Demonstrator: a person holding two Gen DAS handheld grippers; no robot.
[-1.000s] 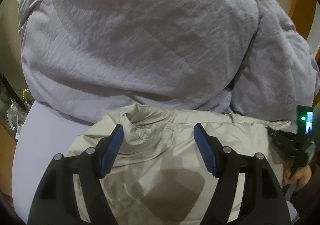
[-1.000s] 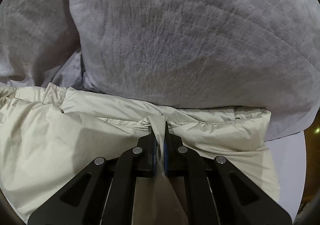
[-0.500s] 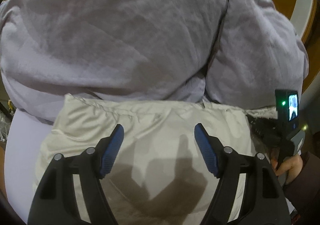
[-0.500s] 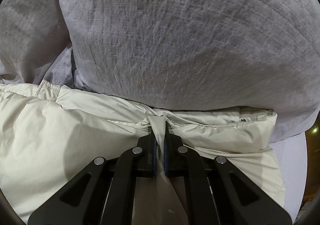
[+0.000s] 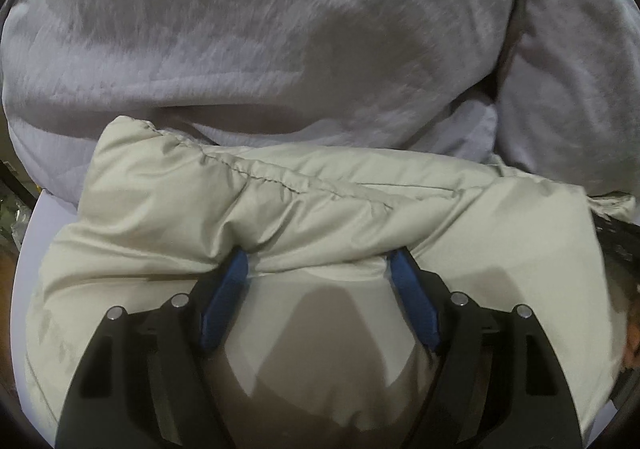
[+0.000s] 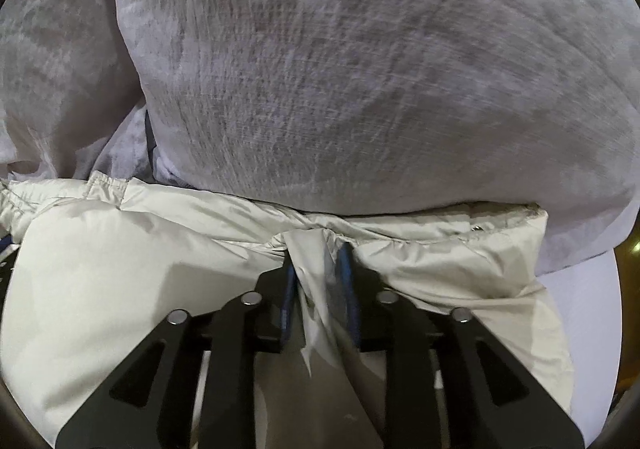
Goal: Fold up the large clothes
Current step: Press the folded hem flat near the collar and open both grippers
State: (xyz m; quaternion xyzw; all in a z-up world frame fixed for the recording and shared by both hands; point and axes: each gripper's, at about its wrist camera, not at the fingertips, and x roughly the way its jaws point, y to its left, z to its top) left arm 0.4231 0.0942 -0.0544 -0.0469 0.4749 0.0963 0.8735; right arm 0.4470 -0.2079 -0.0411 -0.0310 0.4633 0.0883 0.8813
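The jacket (image 5: 328,209) was a pale beige, close to cream, plain and without pattern, with a slight sheen; grey shadows lay across its near part. From the right wrist the same jacket (image 6: 120,269) looked lighter, almost off-white. The pillows (image 5: 260,29) behind it were a pale lavender grey with a fine crinkled weave that read as faint light and dark streaks, and the pillow (image 6: 360,69) in the right view showed that same streaked grey. The sheet (image 5: 44,217) beneath was a plain pale lilac. Both grippers were black, left gripper (image 5: 318,263) and right gripper (image 6: 318,261) alike, with blue pads (image 5: 224,301) and small silver pins.
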